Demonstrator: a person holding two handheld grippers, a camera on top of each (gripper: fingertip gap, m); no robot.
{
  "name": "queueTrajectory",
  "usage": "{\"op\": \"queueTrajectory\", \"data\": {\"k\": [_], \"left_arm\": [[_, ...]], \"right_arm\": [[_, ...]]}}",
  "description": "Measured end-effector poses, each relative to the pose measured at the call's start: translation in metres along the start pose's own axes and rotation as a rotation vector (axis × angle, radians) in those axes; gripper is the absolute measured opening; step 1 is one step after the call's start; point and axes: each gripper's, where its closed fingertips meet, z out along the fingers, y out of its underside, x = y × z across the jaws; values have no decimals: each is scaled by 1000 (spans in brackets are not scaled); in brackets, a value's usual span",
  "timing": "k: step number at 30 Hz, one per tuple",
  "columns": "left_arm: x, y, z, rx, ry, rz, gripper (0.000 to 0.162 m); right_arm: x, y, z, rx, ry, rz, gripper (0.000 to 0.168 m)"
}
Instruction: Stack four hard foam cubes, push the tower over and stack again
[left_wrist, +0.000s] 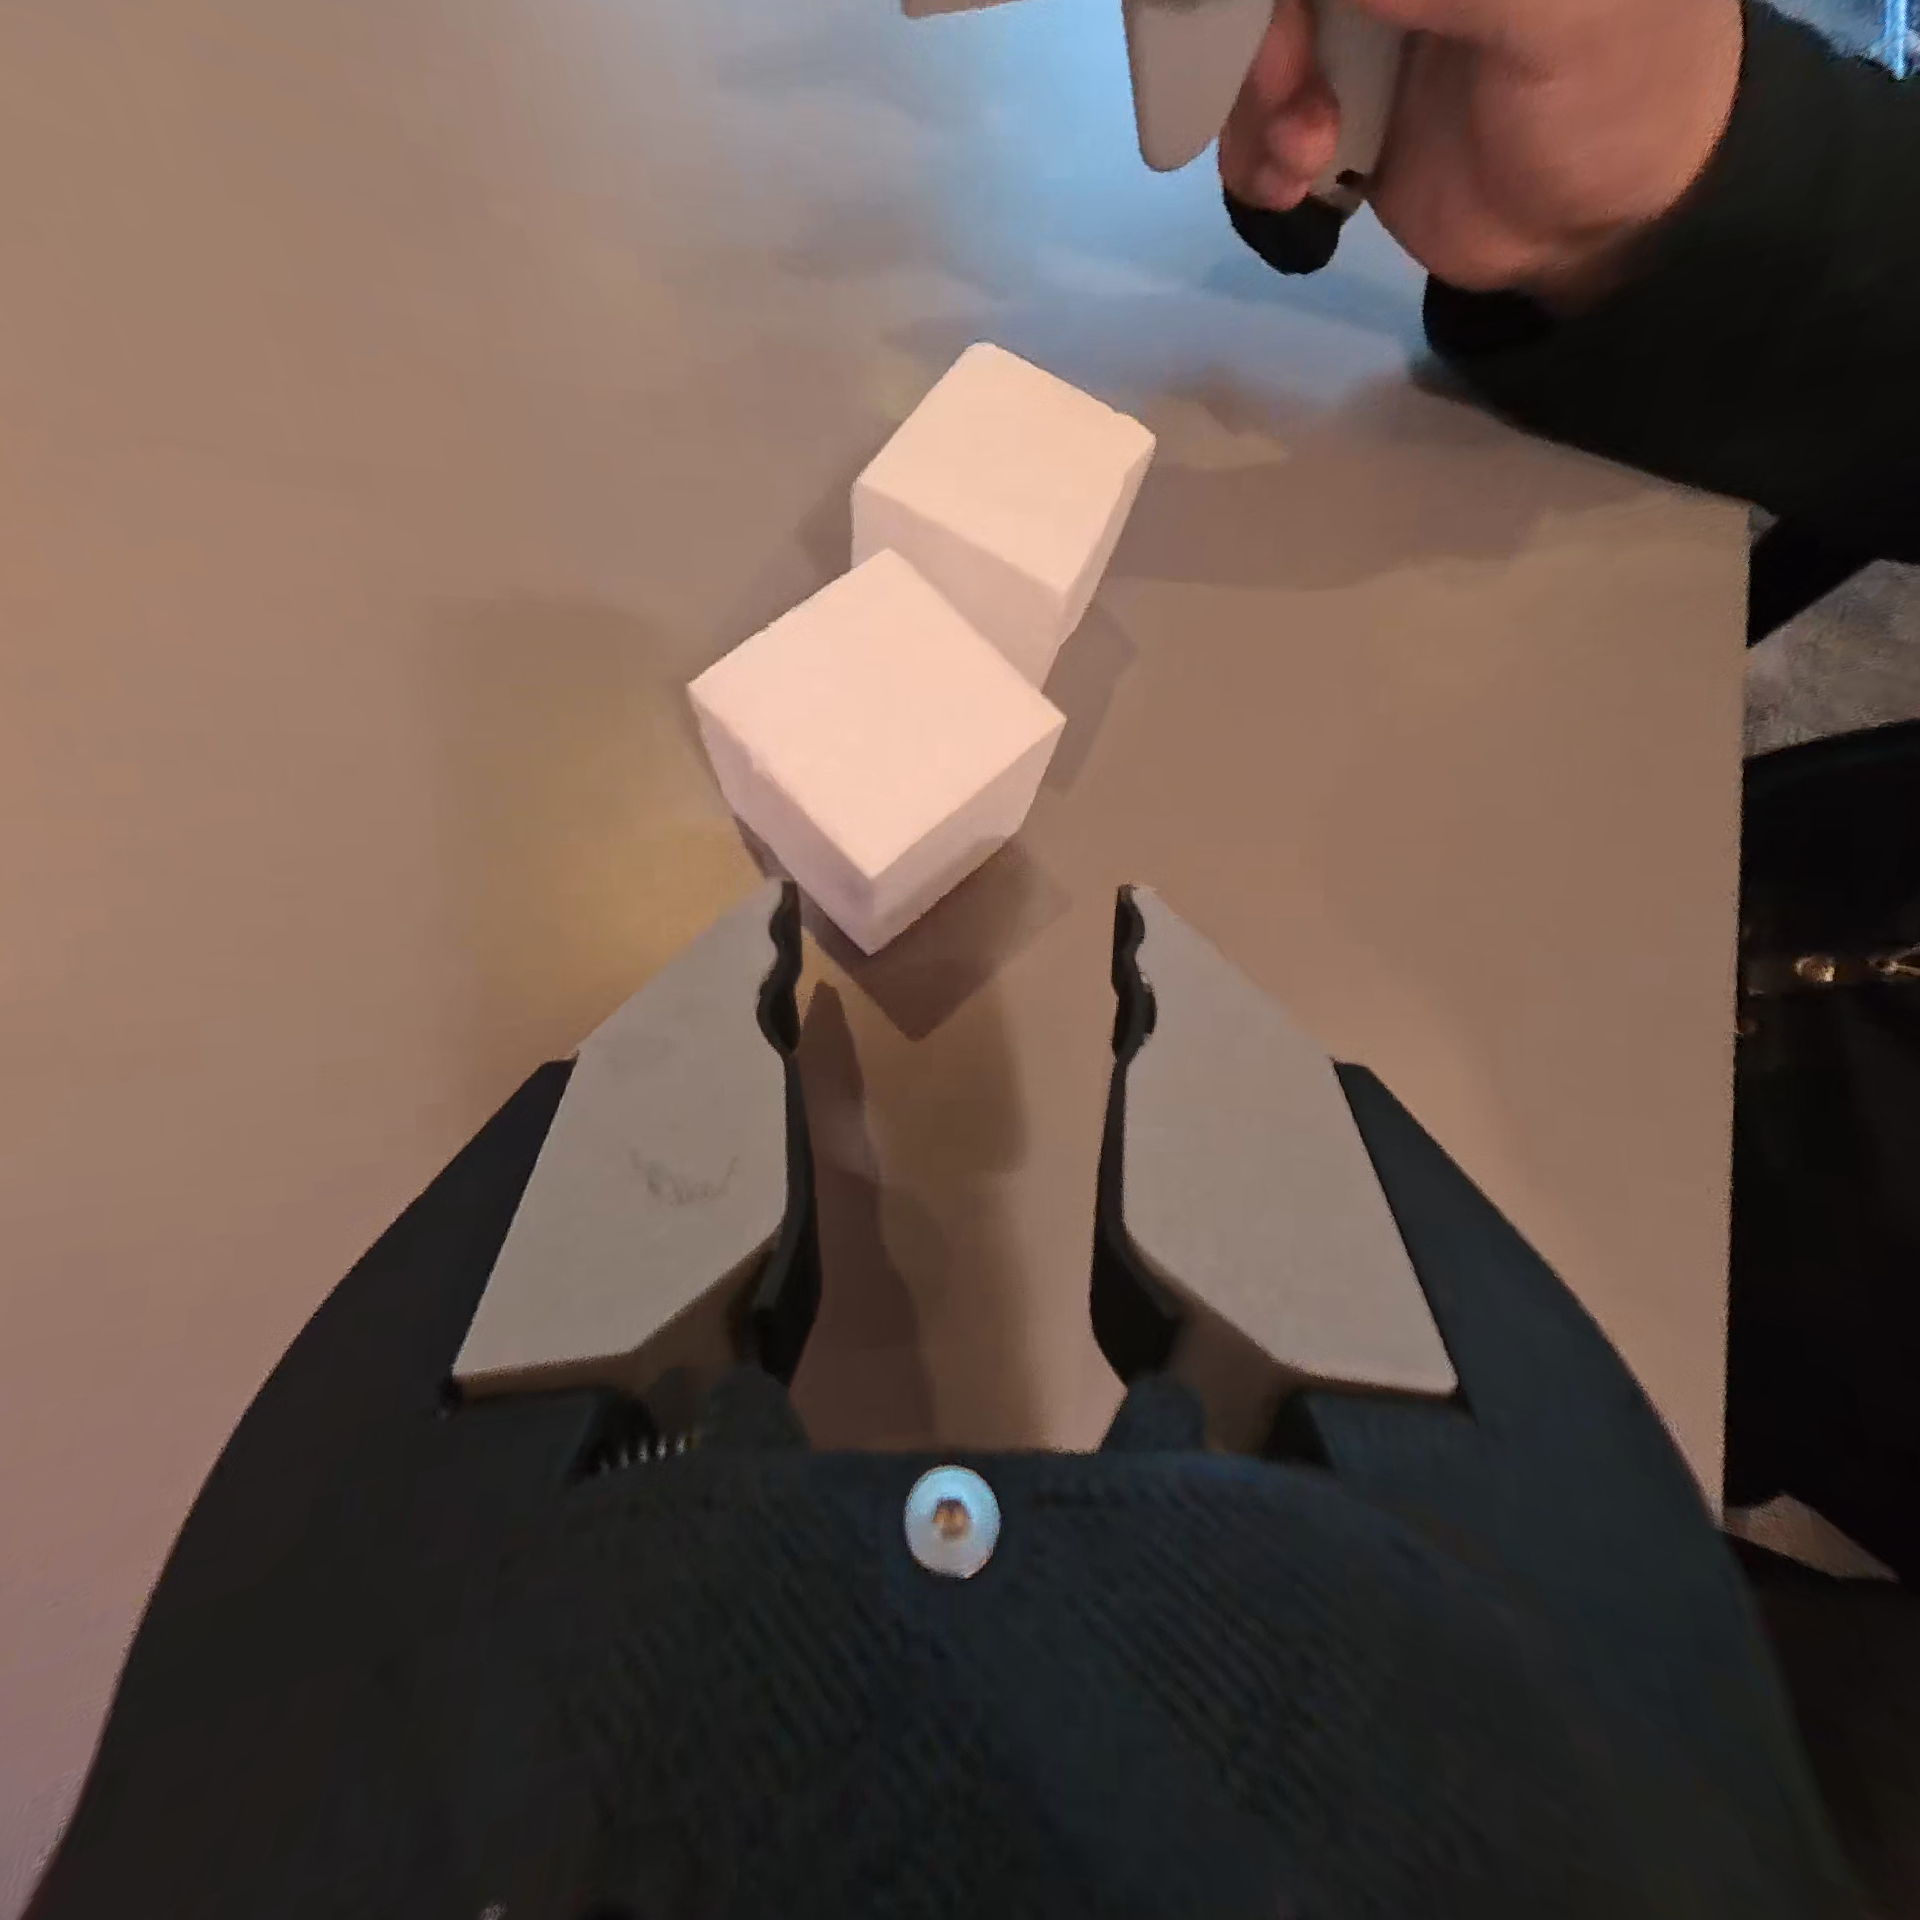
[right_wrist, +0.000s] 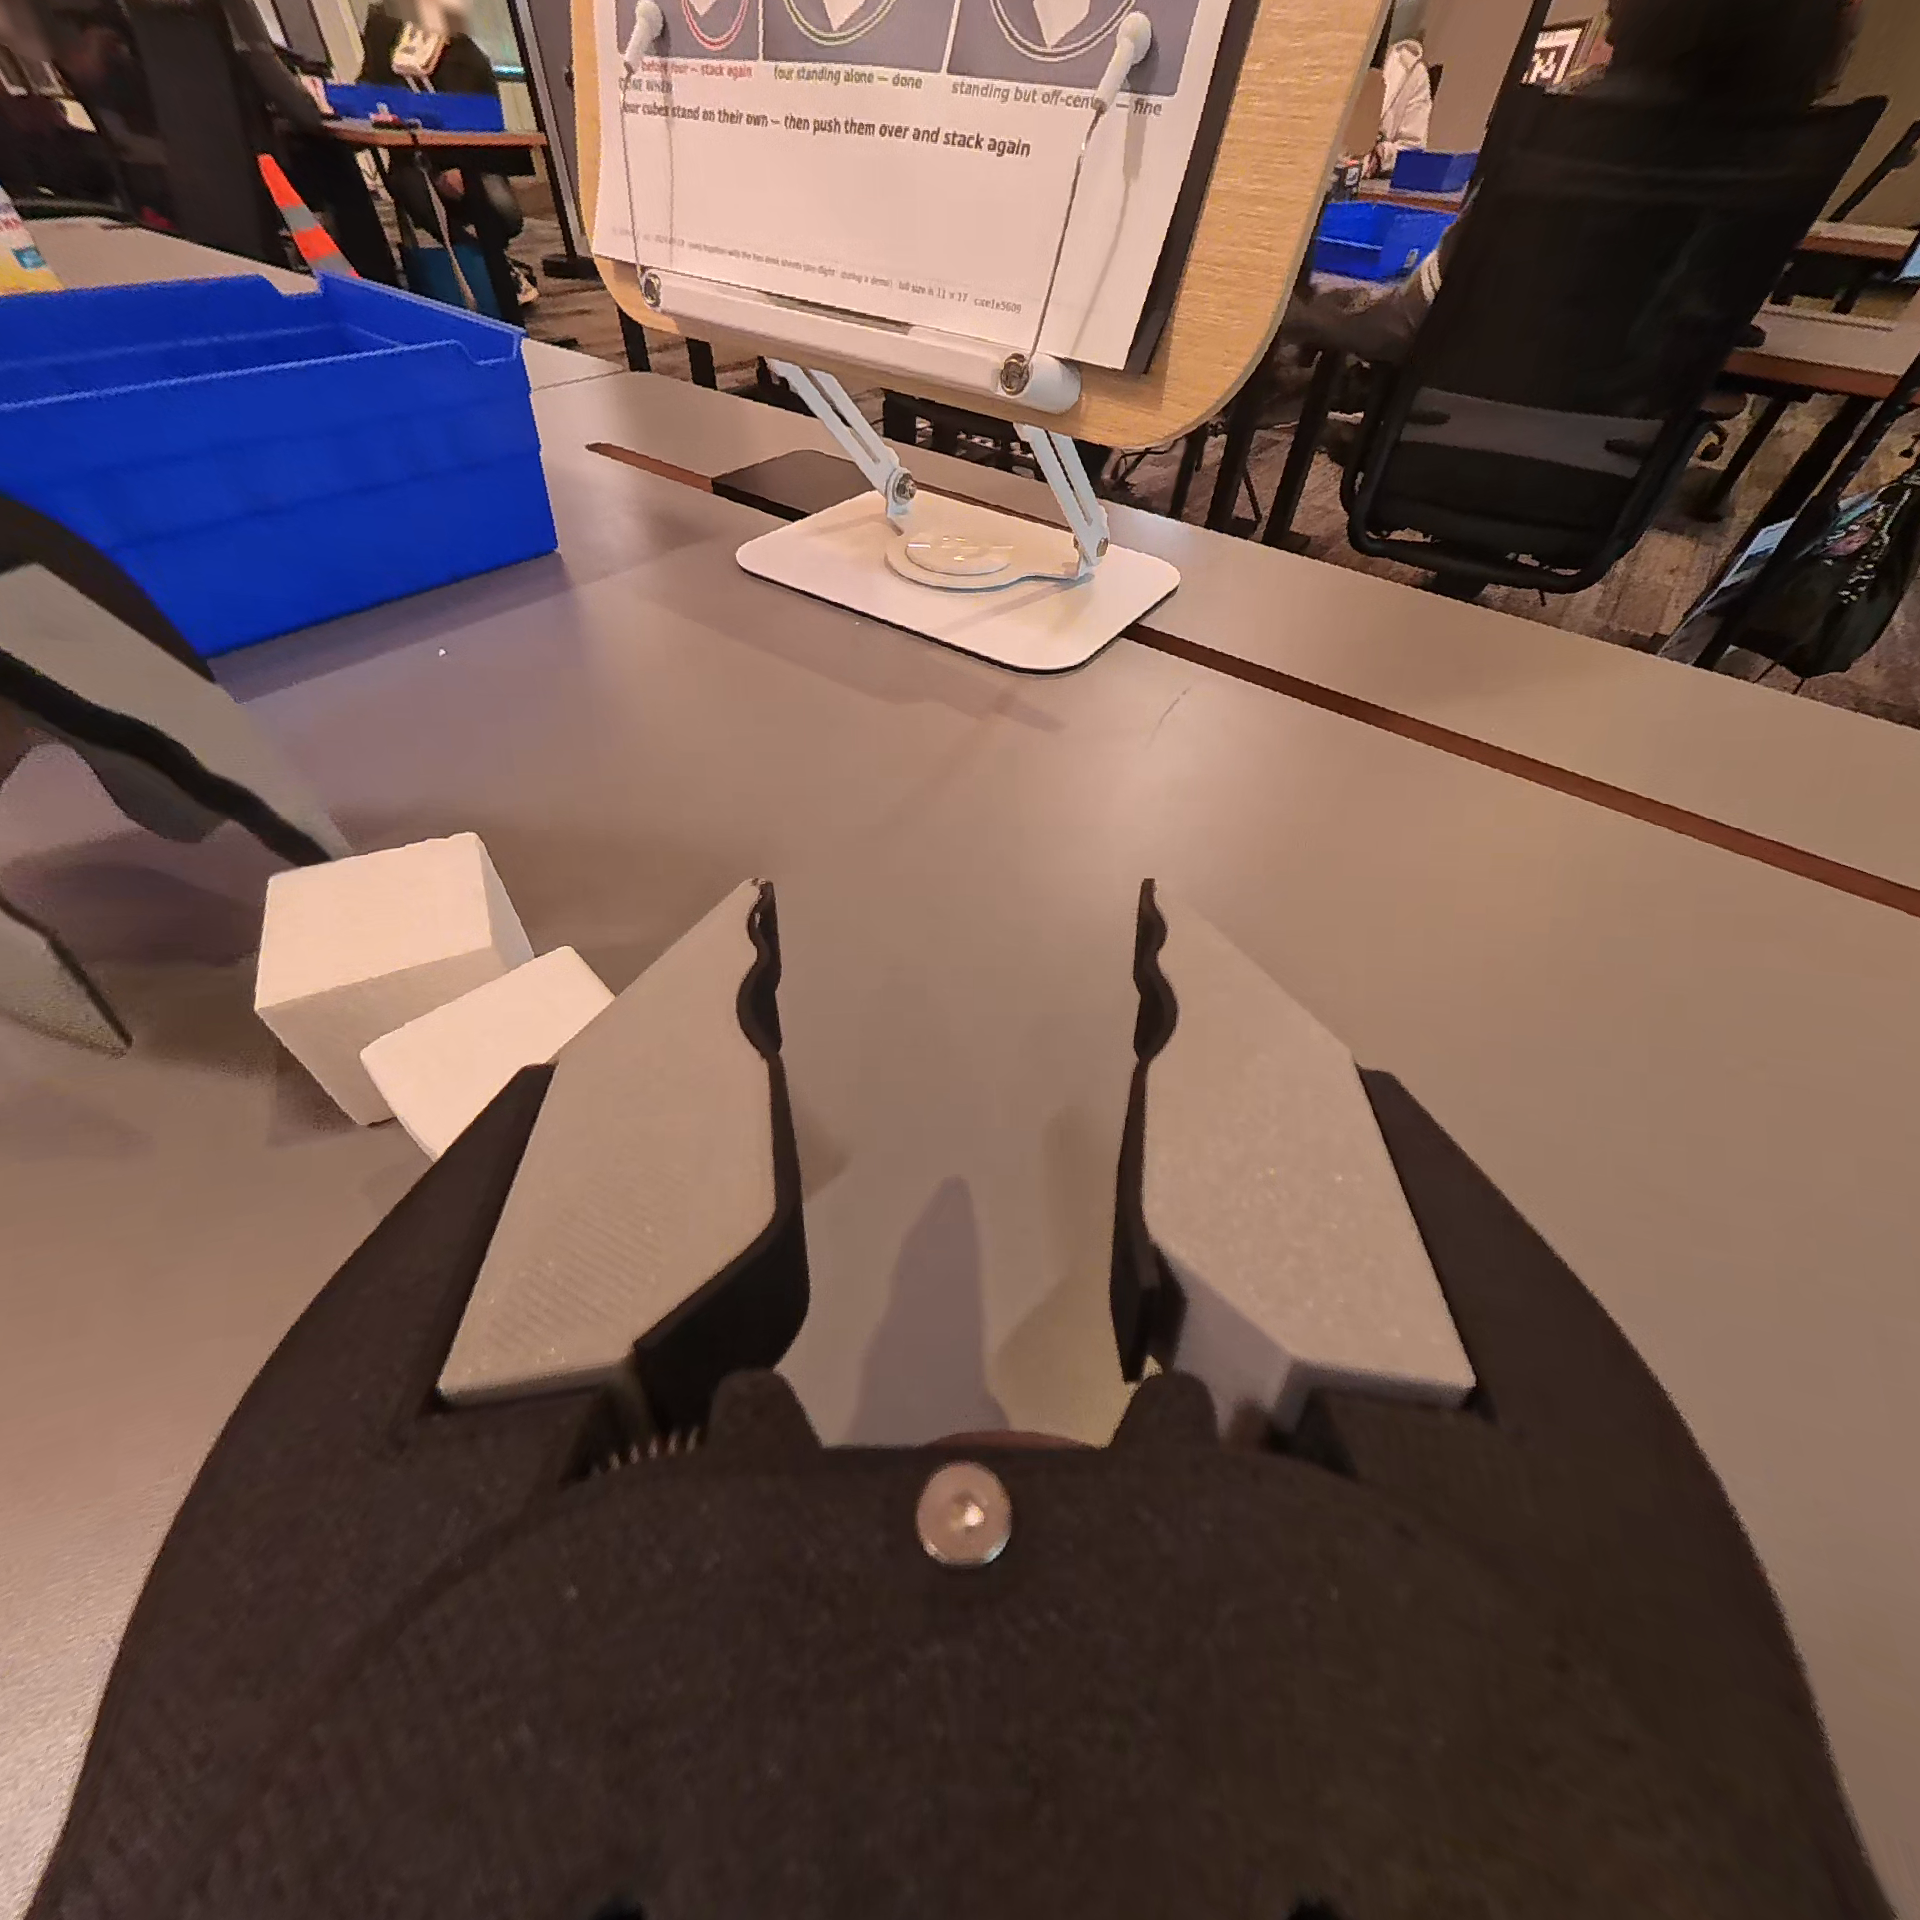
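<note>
Two white foam cubes lie on the grey table, touching each other. In the left wrist view the nearer cube (left_wrist: 878, 748) sits just beyond my left gripper (left_wrist: 956, 904), close to its left fingertip, and the farther cube (left_wrist: 997, 499) is behind it. The left gripper is open and empty. My right gripper (right_wrist: 956, 904) is open and empty over bare table. In its view the cubes sit at the left, the taller-looking one (right_wrist: 384, 956) behind the other (right_wrist: 478, 1039), which the gripper's left finger partly hides. No other cubes are in view.
A hand (left_wrist: 1507, 156) holds the right gripper at the top right of the left wrist view. The table edge (left_wrist: 1745, 935) runs down the right. A blue bin (right_wrist: 270, 457) stands at the far left, with a paper stand (right_wrist: 956, 582) behind the work area. A left gripper finger (right_wrist: 208, 769) shows beside the cubes.
</note>
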Motion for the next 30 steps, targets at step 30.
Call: {"op": "queueTrajectory", "data": {"k": [30], "left_arm": [[-5, -29, 15, 111, 115, 200, 57]], "right_arm": [[1, 6, 4, -23, -11, 4, 66]]}}
